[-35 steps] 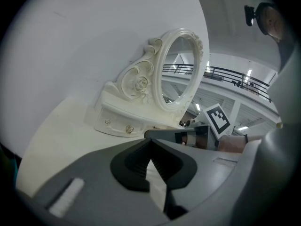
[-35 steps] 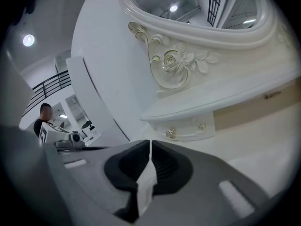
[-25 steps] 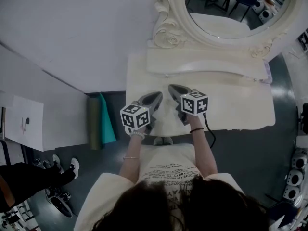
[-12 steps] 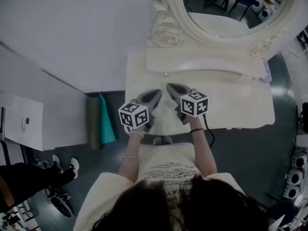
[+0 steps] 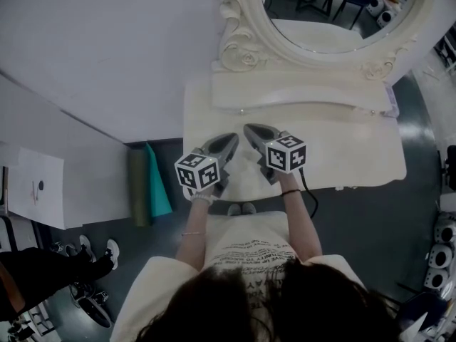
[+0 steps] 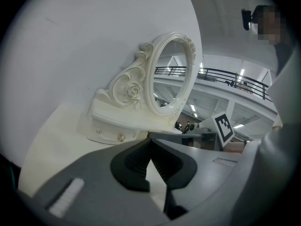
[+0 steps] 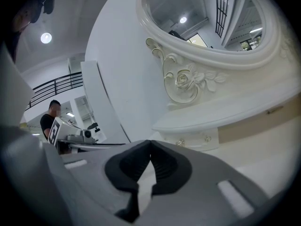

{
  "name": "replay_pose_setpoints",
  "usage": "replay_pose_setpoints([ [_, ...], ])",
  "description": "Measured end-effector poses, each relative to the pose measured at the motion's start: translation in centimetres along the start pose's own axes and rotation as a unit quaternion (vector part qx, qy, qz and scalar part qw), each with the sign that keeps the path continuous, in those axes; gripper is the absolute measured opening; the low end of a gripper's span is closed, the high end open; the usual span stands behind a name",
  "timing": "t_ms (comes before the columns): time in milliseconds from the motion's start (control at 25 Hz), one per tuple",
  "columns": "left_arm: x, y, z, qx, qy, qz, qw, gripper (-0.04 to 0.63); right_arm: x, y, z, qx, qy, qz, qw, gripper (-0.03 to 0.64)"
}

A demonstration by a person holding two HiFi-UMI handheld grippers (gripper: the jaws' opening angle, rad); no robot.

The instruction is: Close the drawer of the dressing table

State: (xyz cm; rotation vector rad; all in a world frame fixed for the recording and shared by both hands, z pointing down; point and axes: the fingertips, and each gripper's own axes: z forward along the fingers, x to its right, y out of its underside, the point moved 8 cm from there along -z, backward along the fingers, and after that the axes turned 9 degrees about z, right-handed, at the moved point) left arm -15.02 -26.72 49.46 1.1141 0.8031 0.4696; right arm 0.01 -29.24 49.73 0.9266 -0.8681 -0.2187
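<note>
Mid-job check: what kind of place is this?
Probably a staged set in a large workshop hall: a white dressing table with ornate mirror against a bare partition, and a mezzanine railing beyond.

Bright, even indoor light w/ soft shadows – ceiling lamp (image 7: pixel 45 37) flares a bit. Pale dressing table (image 5: pixel 349 155) near washed out. Gripper views: fisheye, dark vignette at corners, foreground blurred.

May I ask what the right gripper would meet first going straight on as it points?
Probably the left end of the small drawer unit under the mirror, though depth is unclear.
</note>
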Motion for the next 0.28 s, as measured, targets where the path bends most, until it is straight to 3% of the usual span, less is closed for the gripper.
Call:
replay_pose_setpoints([
  [280, 0.6, 0.32, 0.22, -0.009, 0.003, 0.009, 0.9999, 0.0, 0.07, 0.35, -0.46, 0.001, -0.003, 0.006, 1.0, 0.003],
])
